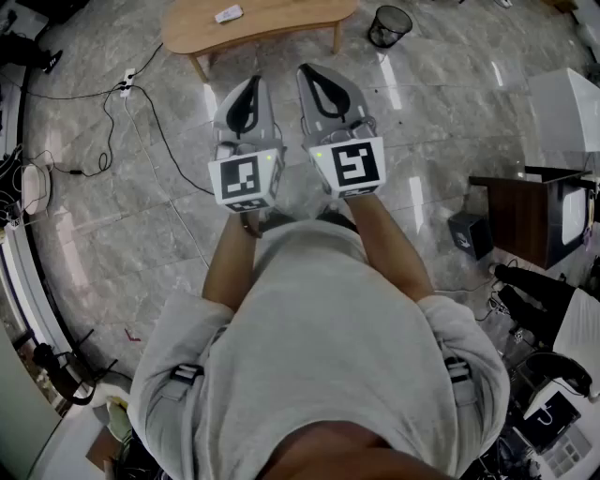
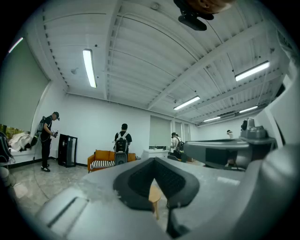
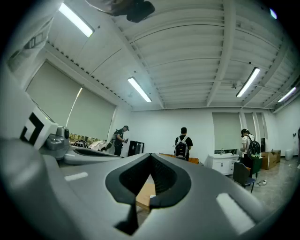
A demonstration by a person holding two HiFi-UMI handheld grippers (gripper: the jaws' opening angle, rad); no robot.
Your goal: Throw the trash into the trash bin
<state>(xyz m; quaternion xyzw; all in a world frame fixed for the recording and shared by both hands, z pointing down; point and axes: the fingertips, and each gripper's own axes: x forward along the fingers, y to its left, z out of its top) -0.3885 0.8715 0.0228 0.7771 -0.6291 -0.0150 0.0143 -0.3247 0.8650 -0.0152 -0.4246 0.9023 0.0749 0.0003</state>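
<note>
White trash (image 1: 228, 14), perhaps, beyond closed jaws

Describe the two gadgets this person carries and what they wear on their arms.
The left hand-held gripper and the right hand-held gripper match: light grey bodies tapering to jaws lined with black ribbed pads. Each carries a white cube with black square markers and a green light. The person wears a light grey short-sleeved T-shirt with dark buckled straps at the shoulders.

Bright ceiling tube lights (image 2: 89, 68), glare streaks on glossy floor (image 1: 450, 112), fisheye-warped edges.
</note>
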